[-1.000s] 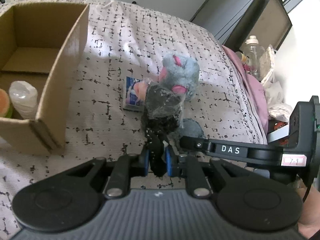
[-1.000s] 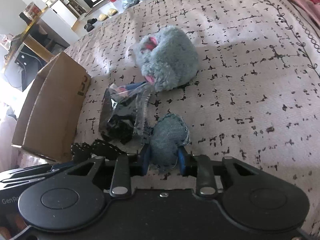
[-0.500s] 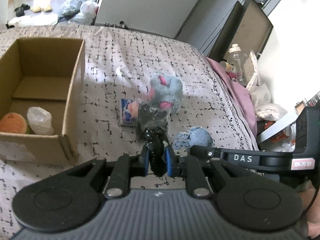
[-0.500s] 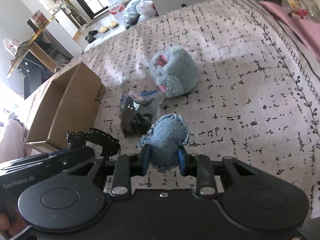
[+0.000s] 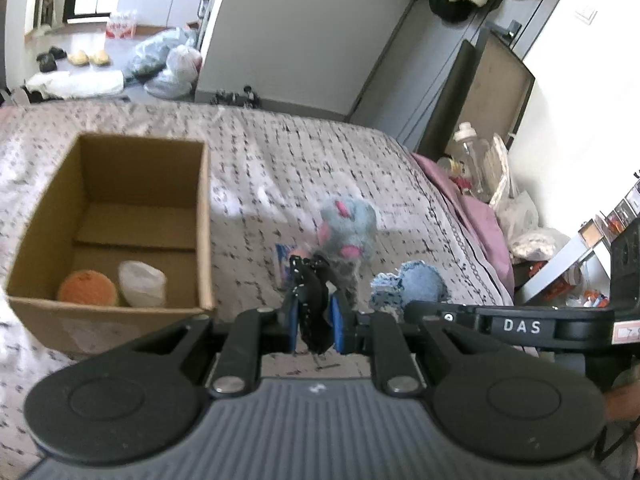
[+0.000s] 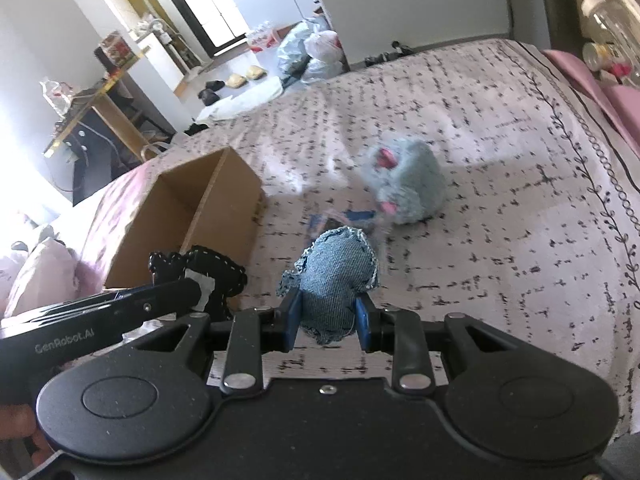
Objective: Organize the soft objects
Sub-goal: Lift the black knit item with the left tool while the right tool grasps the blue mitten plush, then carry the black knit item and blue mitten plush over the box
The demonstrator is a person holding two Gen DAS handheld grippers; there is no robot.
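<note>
Left gripper (image 5: 314, 322) clamped tight on black stitched plush (image 5: 310, 304), right gripper (image 6: 328, 318) likewise on denim plush (image 6: 334, 272).

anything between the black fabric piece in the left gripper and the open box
Nothing visible does. The left gripper holds the black stitched fabric piece clear of the bedspread, and the cardboard box sits open-topped to its left with bare floor space beside the orange plush.

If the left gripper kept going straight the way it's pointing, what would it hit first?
Probably the fluffy grey plush toy on the bed, straight beyond the black fabric piece the left gripper holds. Depth is unclear; the cardboard box sits well left of that line.
</note>
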